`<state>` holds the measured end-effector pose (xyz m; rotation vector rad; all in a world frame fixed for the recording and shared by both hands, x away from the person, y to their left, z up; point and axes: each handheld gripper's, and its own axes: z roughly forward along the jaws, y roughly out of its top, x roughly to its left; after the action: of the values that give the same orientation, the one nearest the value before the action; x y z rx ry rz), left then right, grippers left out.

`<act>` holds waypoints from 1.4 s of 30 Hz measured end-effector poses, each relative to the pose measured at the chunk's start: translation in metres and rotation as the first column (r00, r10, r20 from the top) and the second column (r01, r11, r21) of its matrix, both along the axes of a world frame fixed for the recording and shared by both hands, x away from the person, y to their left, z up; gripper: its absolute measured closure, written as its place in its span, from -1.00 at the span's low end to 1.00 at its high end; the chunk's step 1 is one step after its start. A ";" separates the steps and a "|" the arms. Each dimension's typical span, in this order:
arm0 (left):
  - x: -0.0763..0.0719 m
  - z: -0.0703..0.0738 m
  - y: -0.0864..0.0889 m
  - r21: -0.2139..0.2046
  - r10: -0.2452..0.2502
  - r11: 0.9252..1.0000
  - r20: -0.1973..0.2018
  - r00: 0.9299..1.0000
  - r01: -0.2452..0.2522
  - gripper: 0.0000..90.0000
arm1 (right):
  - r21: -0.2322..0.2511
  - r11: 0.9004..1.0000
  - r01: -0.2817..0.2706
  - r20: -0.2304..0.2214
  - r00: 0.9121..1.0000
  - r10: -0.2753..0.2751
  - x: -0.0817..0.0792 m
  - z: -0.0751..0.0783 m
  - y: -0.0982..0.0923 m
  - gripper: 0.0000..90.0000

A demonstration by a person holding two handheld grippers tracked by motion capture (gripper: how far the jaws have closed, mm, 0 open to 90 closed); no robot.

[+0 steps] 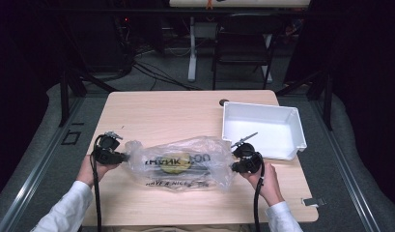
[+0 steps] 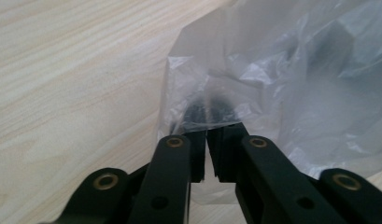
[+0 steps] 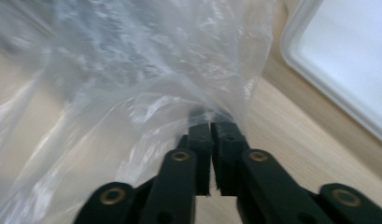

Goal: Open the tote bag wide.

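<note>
On the pale wooden tabletop [image 1: 151,108] lies a clear crinkled plastic bag with black lettering [image 1: 178,162], apparently holding a yellowish round item [image 1: 176,163]. The left hand-held gripper [image 1: 123,157] pinches its left edge, and the right hand-held gripper [image 1: 233,166] pinches its right edge, both nearly closed. The white rectangular plastic bin [image 1: 297,130] stands beside it.

On the table [image 1: 151,116] a clear plastic bag [image 1: 178,162] with black print and something yellow inside stretches between the left gripper [image 1: 122,156] and right gripper [image 1: 235,164], each at one end. A white bin [image 1: 262,129] sits beside the right gripper.
</note>
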<state>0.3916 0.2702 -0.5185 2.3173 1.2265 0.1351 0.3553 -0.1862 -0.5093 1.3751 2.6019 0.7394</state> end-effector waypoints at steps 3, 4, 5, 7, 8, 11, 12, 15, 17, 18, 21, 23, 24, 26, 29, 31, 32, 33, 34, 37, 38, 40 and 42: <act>-0.001 0.001 0.000 -0.004 0.000 1.000 0.002 1.000 0.000 0.87 | 0.015 1.000 -0.006 0.016 1.000 0.006 -0.003 0.008 -0.001 0.80; 0.000 0.002 0.001 -0.015 0.002 1.000 0.008 1.000 -0.002 0.85 | 0.027 1.000 -0.014 0.026 1.000 0.013 -0.005 0.014 -0.004 0.74; 0.000 0.002 0.001 -0.015 0.002 1.000 0.008 1.000 -0.002 0.83 | 0.027 1.000 -0.014 0.026 1.000 0.013 -0.005 0.014 -0.004 0.74; 0.000 0.004 0.002 -0.022 0.006 1.000 0.012 1.000 -0.006 0.82 | 0.048 0.999 -0.007 0.044 0.999 0.005 -0.007 0.019 -0.006 0.67; -0.001 0.006 0.003 -0.031 0.009 0.999 0.019 1.000 -0.009 0.81 | 0.057 0.998 -0.013 0.046 0.999 0.010 -0.008 0.021 -0.008 0.65; -0.001 0.010 0.007 -0.041 0.011 0.999 0.026 1.000 -0.010 0.80 | 0.082 0.997 -0.009 0.059 0.998 0.005 -0.009 0.027 -0.014 0.62; -0.001 0.011 0.008 -0.048 0.012 0.999 0.027 1.000 -0.010 0.80 | 0.086 0.996 -0.004 0.069 0.998 -0.002 -0.010 0.029 -0.016 0.62; -0.001 0.011 0.006 -0.054 0.010 0.999 0.023 1.000 -0.008 0.84 | 0.084 0.996 -0.010 0.084 0.996 0.003 -0.013 0.037 -0.020 0.66; -0.001 0.011 0.004 -0.054 0.008 0.999 0.030 1.000 -0.006 0.90 | 0.090 0.996 -0.013 0.110 0.994 0.003 -0.017 0.045 -0.020 0.74; -0.001 0.011 0.002 -0.051 -0.004 0.999 0.027 1.000 0.005 0.90 | 0.090 0.996 -0.013 0.110 0.994 0.003 -0.017 0.045 -0.020 0.74; 0.000 0.011 -0.004 -0.055 -0.006 0.998 0.035 0.999 0.008 0.92 | 0.115 0.992 -0.060 0.151 0.988 0.042 -0.022 0.053 -0.008 0.78; 0.002 0.011 -0.008 -0.052 -0.014 0.999 0.039 0.999 0.016 0.93 | 0.114 0.986 -0.118 0.164 0.982 0.099 -0.024 0.055 0.007 0.84; 0.002 0.010 -0.010 -0.053 -0.012 0.999 0.041 0.999 0.014 0.93 | 0.124 0.981 -0.152 0.172 0.977 0.129 -0.024 0.053 0.017 0.87; 0.004 0.009 -0.014 -0.048 -0.016 0.999 0.044 0.999 0.018 0.94 | 0.125 0.969 -0.214 0.160 0.968 0.194 -0.020 0.047 0.038 0.95; 0.006 0.007 -0.019 -0.042 -0.016 0.999 0.047 0.999 0.018 0.98 | 0.101 0.956 -0.277 0.144 0.955 0.261 -0.012 0.036 0.066 1.00; 0.010 0.005 -0.022 -0.041 -0.018 0.999 0.053 0.998 0.021 1.00 | 0.092 0.945 -0.314 0.117 0.946 0.303 -0.003 0.024 0.086 1.00; 0.010 0.004 -0.023 -0.039 -0.019 0.999 0.058 0.998 0.021 1.00 | 0.072 0.946 -0.317 0.112 0.945 0.308 -0.001 0.019 0.091 1.00; 0.010 0.004 -0.023 -0.039 -0.019 0.999 0.058 0.998 0.021 1.00 | 0.072 0.946 -0.317 0.112 0.945 0.308 -0.001 0.019 0.091 1.00; 0.011 0.003 -0.024 -0.035 -0.021 0.999 0.057 0.998 0.023 1.00 | 0.055 0.951 -0.305 0.119 0.948 0.297 0.001 0.016 0.094 1.00; 0.013 0.000 -0.025 -0.022 -0.029 0.999 0.047 0.998 0.031 1.00 | -0.045 0.976 -0.213 0.170 0.961 0.218 0.013 0.004 0.096 1.00; 0.013 -0.001 -0.024 -0.006 -0.035 0.999 0.052 0.998 0.035 1.00 | -0.051 0.987 -0.151 0.195 0.968 0.158 0.019 0.000 0.091 1.00; 0.014 -0.002 -0.023 0.004 -0.038 0.999 0.046 0.998 0.038 1.00 | -0.089 0.988 -0.129 0.214 0.966 0.145 0.021 -0.002 0.091 1.00; 0.015 -0.005 -0.019 0.022 -0.025 0.999 0.043 0.999 0.024 1.00 | -0.123 0.990 -0.063 0.226 0.970 0.090 0.026 -0.007 0.084 1.00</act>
<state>0.4068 0.2511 -0.5239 2.3343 1.1802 0.1899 0.3813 -0.1021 -0.5163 1.0911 2.4830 0.7014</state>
